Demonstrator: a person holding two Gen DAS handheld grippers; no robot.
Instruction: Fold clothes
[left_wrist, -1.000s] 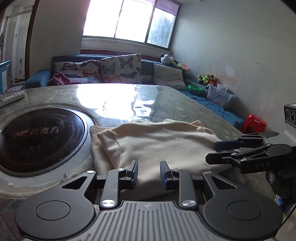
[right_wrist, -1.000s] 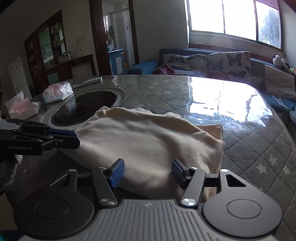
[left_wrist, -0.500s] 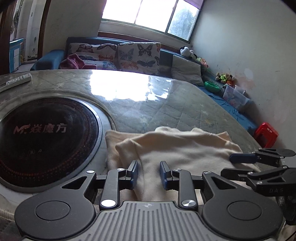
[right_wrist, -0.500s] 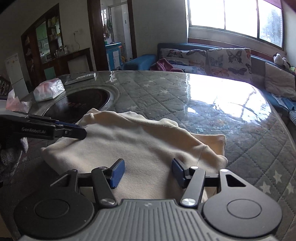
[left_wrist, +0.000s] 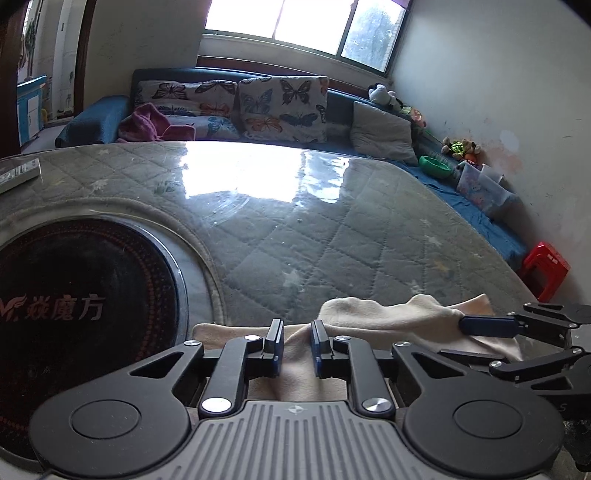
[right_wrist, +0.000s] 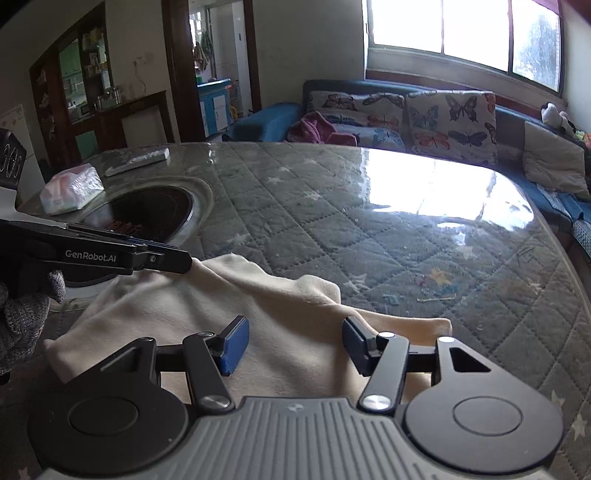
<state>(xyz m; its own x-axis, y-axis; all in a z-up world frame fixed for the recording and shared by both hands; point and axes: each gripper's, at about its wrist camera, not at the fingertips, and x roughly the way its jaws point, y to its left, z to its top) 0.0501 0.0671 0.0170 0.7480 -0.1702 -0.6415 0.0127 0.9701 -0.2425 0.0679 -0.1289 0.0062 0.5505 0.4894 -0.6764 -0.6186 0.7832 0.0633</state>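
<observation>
1. Cream garment (right_wrist: 207, 317) lies bunched at near edge of quilted table (right_wrist: 369, 229).
2. Left gripper (left_wrist: 297, 341) jaws just closing, narrow, pinching a cloth ridge.
3. Right gripper (right_wrist: 295, 341) jaws apart over the cloth, gripping nothing.

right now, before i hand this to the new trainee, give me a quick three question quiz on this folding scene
1. True or false: the tissue pack lies on top of the cream garment.
2. Which gripper pinches a fold of the garment? A. left gripper B. right gripper C. neither
3. What red thing stands on the floor by the wall?

Key:
1. False. It sits on the table beside the round black cooktop, apart from the garment.
2. A. Its jaws have just been closing, with a fold between them; the right gripper's stand wide open.
3. A red stool.
</observation>
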